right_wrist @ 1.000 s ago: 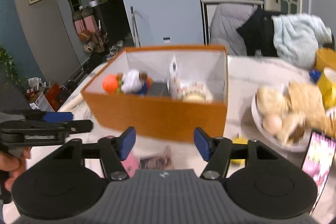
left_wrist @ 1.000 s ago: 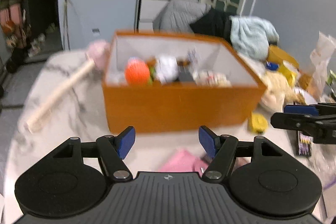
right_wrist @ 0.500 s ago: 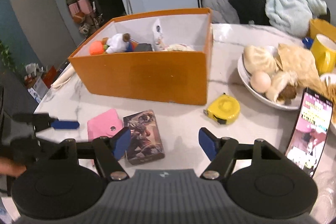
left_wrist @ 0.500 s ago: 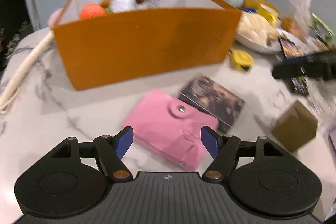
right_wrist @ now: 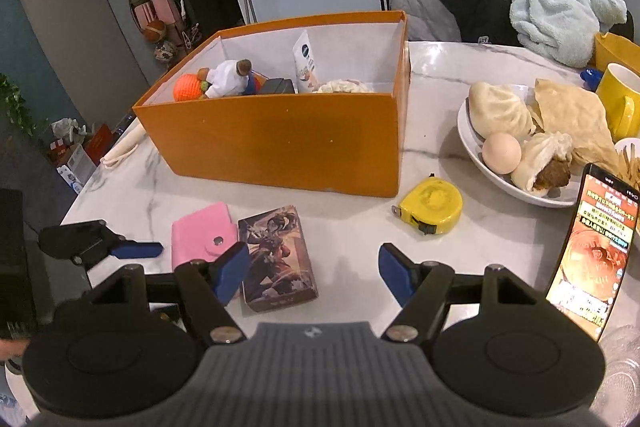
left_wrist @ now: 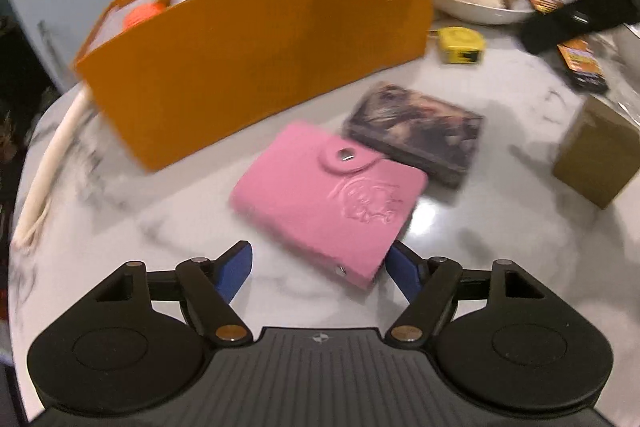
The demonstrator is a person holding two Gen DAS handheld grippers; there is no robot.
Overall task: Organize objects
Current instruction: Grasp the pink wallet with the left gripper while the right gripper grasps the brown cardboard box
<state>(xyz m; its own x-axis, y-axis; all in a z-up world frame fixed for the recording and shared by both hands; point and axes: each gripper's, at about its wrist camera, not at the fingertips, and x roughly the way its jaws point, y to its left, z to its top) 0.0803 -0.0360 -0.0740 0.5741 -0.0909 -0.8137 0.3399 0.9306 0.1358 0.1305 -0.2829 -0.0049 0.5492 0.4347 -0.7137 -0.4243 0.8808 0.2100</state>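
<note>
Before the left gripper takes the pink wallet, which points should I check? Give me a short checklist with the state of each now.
1. Left gripper jaws opening, nothing clamped: ok.
2. Pink wallet lined up between the jaws: not ok, only its near corner reaches them.
3. Wallet free of the card box: cannot tell, their edges meet or overlap.
4. Right gripper open and empty: ok.
5. Room in the orange box: ok, floor space shows.

Surface: white marble table (right_wrist: 440, 67)
Back: orange box (right_wrist: 280, 143)
Front: pink wallet (left_wrist: 328, 199) touching card box (left_wrist: 416, 131)
Right: yellow tape measure (right_wrist: 432, 205), white bowl (right_wrist: 476, 155), phone (right_wrist: 592, 247), brown box (left_wrist: 596, 155)
</note>
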